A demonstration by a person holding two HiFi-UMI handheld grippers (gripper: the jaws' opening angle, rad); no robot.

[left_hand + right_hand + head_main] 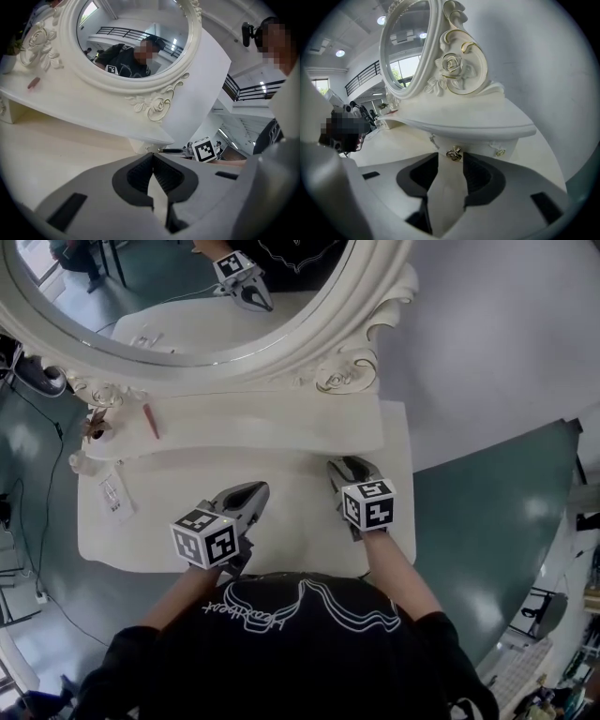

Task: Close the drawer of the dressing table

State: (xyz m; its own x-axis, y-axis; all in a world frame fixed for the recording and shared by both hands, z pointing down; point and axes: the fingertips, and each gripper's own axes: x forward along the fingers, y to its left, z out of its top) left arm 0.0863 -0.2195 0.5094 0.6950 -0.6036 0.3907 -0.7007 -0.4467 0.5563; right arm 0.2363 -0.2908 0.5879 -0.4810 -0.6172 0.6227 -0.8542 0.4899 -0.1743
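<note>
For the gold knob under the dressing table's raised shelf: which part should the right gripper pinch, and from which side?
Probably best to pinch the gold knob across its sides, coming straight in from the front, low over the tabletop. It juts from the drawer front towards the right gripper, whose open jaws face it; the overhanging shelf blocks coming from above.

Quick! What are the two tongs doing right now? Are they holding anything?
Left tongs: closed, holding nothing.
Right tongs: open, holding nothing; the gold drawer knob sits right at the tips, not pinched.
</note>
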